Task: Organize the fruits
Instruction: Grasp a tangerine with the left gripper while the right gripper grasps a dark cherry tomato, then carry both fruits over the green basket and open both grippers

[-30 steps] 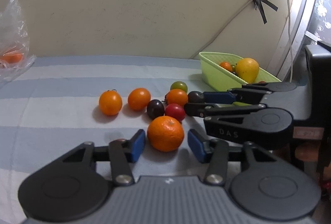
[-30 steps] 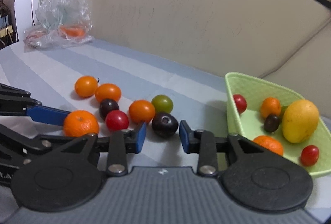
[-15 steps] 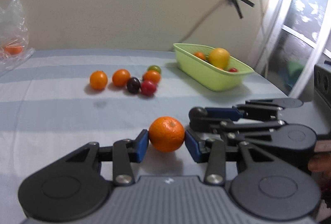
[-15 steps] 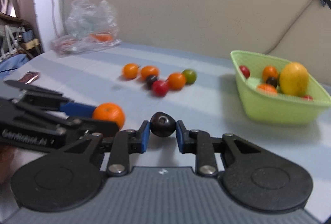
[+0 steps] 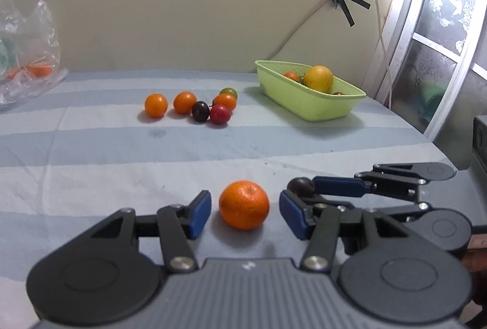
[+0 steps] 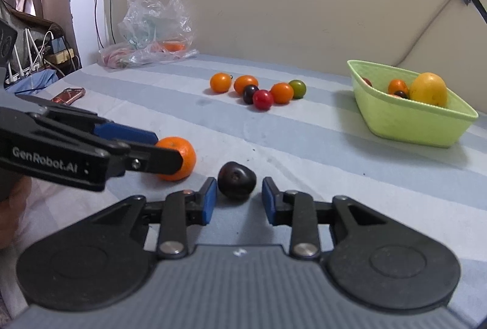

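We count six small fruits clustered left of the green basket (image 6: 408, 122): three orange, one red, one dark, one green. Nearer than the basket lie one mandarin (image 6: 178, 158) and one dark plum (image 6: 237, 180).

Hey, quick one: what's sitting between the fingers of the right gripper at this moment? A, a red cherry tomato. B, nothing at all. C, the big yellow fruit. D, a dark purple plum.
D: in the right wrist view a dark purple plum sits on the striped cloth between the right gripper fingers, whose jaws are opening, with small gaps on both sides.
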Available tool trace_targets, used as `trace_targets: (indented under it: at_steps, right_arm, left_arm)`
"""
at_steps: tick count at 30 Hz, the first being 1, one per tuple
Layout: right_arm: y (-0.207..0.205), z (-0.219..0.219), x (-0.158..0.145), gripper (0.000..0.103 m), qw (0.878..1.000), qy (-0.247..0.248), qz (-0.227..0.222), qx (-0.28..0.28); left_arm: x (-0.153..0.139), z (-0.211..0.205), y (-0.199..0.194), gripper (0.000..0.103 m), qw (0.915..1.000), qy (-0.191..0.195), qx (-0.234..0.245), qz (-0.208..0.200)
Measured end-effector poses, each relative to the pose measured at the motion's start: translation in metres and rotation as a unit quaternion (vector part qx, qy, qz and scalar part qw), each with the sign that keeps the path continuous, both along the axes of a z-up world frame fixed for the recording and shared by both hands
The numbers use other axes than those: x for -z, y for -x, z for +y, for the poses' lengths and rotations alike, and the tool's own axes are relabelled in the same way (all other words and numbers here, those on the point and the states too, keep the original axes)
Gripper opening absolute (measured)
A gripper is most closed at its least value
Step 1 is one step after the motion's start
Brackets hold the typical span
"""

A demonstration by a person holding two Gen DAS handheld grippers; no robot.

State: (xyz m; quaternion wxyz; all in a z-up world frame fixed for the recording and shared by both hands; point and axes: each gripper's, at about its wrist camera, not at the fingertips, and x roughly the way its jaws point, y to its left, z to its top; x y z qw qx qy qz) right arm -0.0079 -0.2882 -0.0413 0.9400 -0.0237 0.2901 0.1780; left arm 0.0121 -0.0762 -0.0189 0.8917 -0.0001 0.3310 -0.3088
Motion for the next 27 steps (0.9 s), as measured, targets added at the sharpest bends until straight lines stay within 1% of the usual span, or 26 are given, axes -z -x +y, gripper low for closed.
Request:
trace_targets:
  at_steps: [3,5,7,9,11,13,14,18,22,23,25,27]
  right_arm:
    - [0.004,-0.001,0.001,0.04,1.0,-0.002,-0.002,-0.001]
    - [0.004,0.0,0.001,0.04,1.0,-0.004,-0.002,-0.003]
    - [0.003,0.003,0.001,0.04,1.0,-0.001,-0.004,-0.007]
    - [0.003,0.006,0.003,0.04,1.0,0.007,-0.007,-0.01]
    - [0.003,0.007,0.002,0.03,1.0,0.012,-0.013,-0.012]
    - [0.003,0.002,0.0,0.03,1.0,-0.002,-0.017,-0.01]
    - [0.002,-0.003,-0.003,0.03,1.0,-0.007,-0.025,-0.004]
    - [-0.003,-0.035,-0.02,0.03,0.997,-0.022,-0.064,0.044]
    - [-0.02,-0.078,-0.036,0.03,0.989,-0.021,-0.099,0.11]
    - [-0.027,-0.089,-0.038,0.03,0.986,-0.023,-0.103,0.127]
    - [-0.042,-0.108,-0.039,0.03,0.983,-0.026,-0.103,0.151]
    - [-0.057,-0.122,-0.037,0.03,0.98,-0.025,-0.099,0.17]
  left_arm:
    - [0.001,-0.004,-0.001,0.055,1.0,-0.009,0.003,-0.001]
    - [0.004,-0.007,-0.003,0.055,0.9999,-0.015,0.004,0.0]
    - [0.008,-0.009,-0.006,0.049,0.9999,-0.016,0.003,0.005]
    - [0.011,-0.009,-0.008,0.039,0.9998,-0.015,0.002,0.013]
    - [0.011,-0.008,-0.01,0.039,0.9998,-0.006,-0.002,0.021]
    - [0.004,-0.012,-0.016,0.039,0.9996,0.006,0.006,0.027]
    - [-0.002,-0.015,-0.02,0.039,0.9996,0.011,0.013,0.024]
    - [-0.033,-0.051,-0.039,0.039,0.9985,0.014,0.051,-0.015]
    - [-0.056,-0.101,-0.068,0.039,0.9953,0.018,0.08,-0.051]
    - [-0.059,-0.113,-0.08,0.039,0.995,0.022,0.084,-0.05]
    - [-0.06,-0.134,-0.105,0.039,0.9949,0.033,0.089,-0.035]
    - [-0.056,-0.154,-0.129,0.039,0.9955,0.03,0.086,-0.023]
